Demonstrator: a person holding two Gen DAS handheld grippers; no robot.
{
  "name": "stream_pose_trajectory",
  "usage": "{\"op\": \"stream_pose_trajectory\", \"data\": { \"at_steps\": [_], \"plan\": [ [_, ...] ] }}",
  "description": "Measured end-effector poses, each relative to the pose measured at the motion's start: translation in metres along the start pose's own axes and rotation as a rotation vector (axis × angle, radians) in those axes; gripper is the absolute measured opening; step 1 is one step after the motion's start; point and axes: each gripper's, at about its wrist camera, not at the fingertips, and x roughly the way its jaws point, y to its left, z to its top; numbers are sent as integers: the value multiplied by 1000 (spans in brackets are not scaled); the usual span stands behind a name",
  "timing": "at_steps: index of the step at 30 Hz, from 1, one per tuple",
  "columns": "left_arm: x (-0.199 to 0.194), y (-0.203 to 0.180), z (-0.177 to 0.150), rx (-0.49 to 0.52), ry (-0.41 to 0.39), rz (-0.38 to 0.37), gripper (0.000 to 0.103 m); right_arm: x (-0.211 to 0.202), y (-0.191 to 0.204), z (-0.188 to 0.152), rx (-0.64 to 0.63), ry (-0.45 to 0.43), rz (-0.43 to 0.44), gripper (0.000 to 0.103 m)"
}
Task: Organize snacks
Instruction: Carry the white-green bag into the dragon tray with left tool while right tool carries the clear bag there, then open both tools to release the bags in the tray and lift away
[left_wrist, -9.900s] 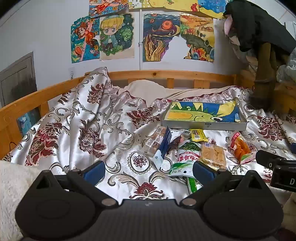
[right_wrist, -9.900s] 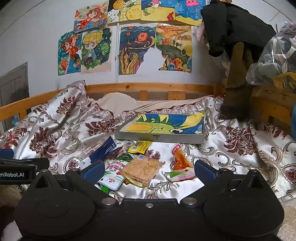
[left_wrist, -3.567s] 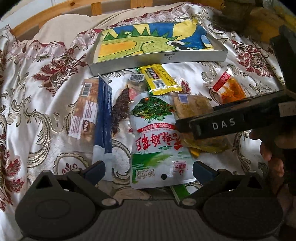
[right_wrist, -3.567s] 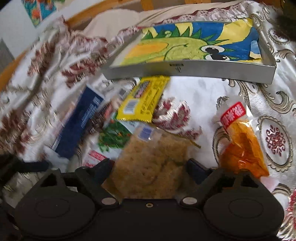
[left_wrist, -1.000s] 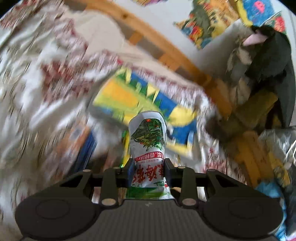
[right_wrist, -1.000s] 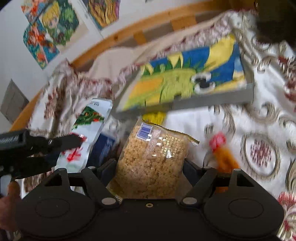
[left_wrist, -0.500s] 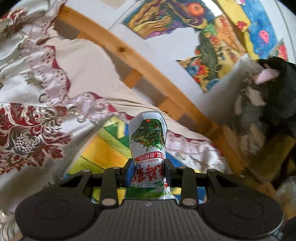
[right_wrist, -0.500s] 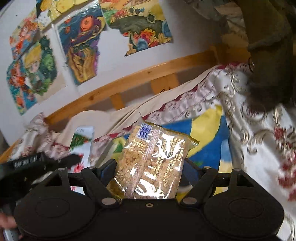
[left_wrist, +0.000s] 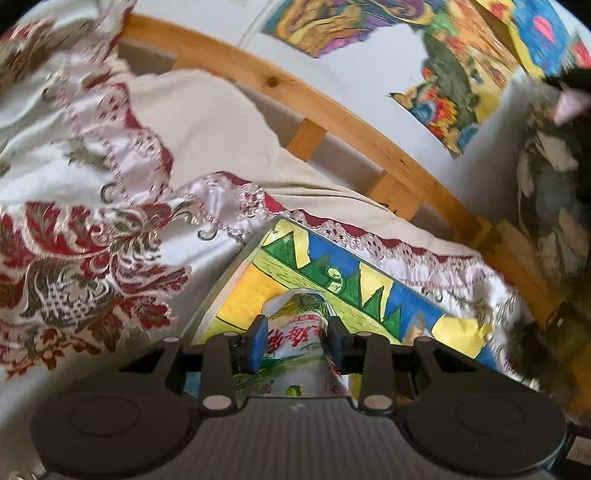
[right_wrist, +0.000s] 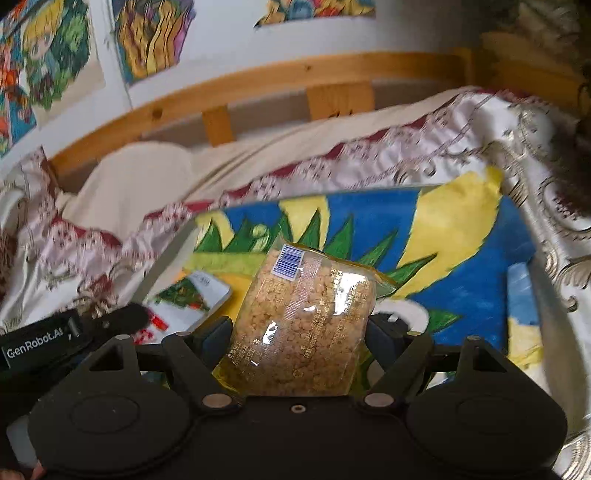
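- The left tongs (left_wrist: 295, 341) reach over the near-left corner of a shallow tray (left_wrist: 221, 291) lying on the bed; their jaws are opening around a white and green snack pouch (left_wrist: 295, 332), whose far end droops onto the tray floor.
- The right tongs (right_wrist: 299, 341) grip a clear pack of golden puffed-grain cake (right_wrist: 303, 325), held above the middle of the tray.
- To do this step well, I judge each packet should be lowered flat onto bare tray floor, side by side and not overlapping, before letting go.
- The pouch carries red lettering and a green leafy picture. The cake pack is glossy with a barcode sticker at its far end.
- The tray has grey walls and a painted blue, yellow and green floor.
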Motion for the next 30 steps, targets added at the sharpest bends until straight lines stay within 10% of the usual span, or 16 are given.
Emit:
{"op": "stream_pose_trajectory", "data": {
  "at_steps": [13, 22, 30],
  "plan": [
    [-16, 0, 7, -62, 22, 12, 62, -36, -8, -4, 9, -37, -5, 89],
    [-90, -39, 25, 74, -167, 40, 100, -127, -18, -10, -14, -283, -30, 102],
    [-162, -66, 19, 180, -287, 58, 102, -208, -13, -40, -150, -479, -40, 102]
  ]
}}
